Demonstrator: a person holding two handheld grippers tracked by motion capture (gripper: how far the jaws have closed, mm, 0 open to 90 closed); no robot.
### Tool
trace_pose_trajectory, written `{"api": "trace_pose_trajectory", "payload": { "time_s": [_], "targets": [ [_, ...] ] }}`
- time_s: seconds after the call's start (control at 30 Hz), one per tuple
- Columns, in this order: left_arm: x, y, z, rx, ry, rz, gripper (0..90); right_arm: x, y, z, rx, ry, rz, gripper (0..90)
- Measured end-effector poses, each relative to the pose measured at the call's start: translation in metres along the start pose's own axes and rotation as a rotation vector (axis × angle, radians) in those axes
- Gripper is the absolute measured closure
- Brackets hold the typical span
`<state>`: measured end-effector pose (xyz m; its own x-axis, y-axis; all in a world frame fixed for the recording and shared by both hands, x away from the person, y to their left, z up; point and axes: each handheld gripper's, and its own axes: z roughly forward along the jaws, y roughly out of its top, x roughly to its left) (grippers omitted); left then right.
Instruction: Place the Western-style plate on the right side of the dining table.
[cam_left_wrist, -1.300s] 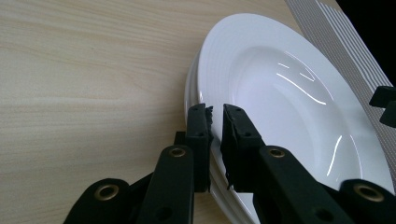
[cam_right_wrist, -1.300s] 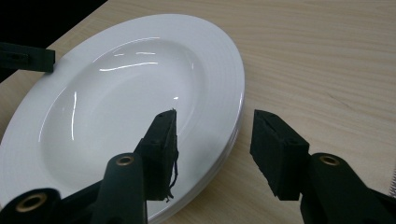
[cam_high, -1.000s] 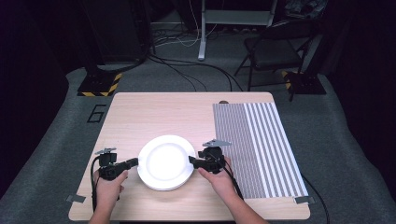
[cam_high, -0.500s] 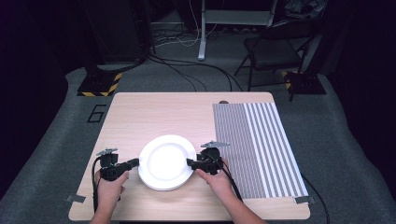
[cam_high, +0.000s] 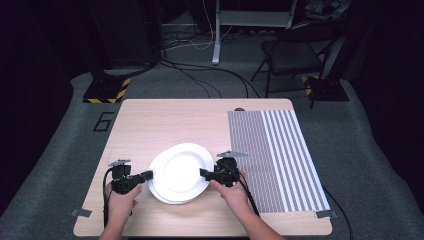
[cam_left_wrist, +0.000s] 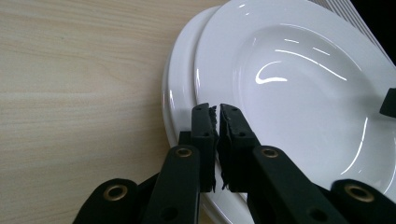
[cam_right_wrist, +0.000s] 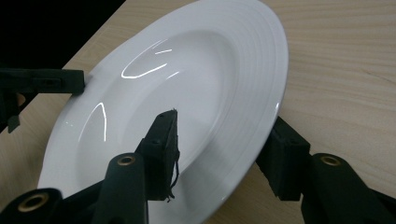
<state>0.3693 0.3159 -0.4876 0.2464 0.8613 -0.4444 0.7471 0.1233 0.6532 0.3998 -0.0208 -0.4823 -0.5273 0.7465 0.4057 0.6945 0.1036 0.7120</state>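
A stack of white plates lies on the near middle of the wooden table (cam_high: 165, 120). The top plate (cam_high: 181, 167) (cam_left_wrist: 303, 93) (cam_right_wrist: 187, 84) sits askew, shifted far-right off the lower plate (cam_high: 159, 192) (cam_left_wrist: 180, 93). My right gripper (cam_high: 204, 173) (cam_right_wrist: 224, 126) straddles the top plate's right rim, one jaw on its upper face and one beneath. Its jaws have just been closing on that rim. My left gripper (cam_high: 148, 175) (cam_left_wrist: 218, 114) is shut with nothing between its jaws. Its tips rest at the left rim of the plates.
A grey striped mat (cam_high: 275, 155) covers the table's right part, just beyond my right hand. On the floor behind the table stand a folding chair (cam_high: 295, 55), a metal stand and loose cables. The near table edge lies close below both hands.
The top plate has shifted toward the far right, so the lower plate's near-left edge now shows. Both hands have hardly moved.
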Motion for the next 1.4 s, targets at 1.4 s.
{"api": "trace_pose_trajectory", "payload": {
  "time_s": [1.4],
  "targets": [
    [-0.017, -0.008, 0.023, 0.042, -0.041, 0.035, 82.0, -0.004, 0.006, -0.039, -0.049, -0.019, -0.012, 69.8]
  ]
}}
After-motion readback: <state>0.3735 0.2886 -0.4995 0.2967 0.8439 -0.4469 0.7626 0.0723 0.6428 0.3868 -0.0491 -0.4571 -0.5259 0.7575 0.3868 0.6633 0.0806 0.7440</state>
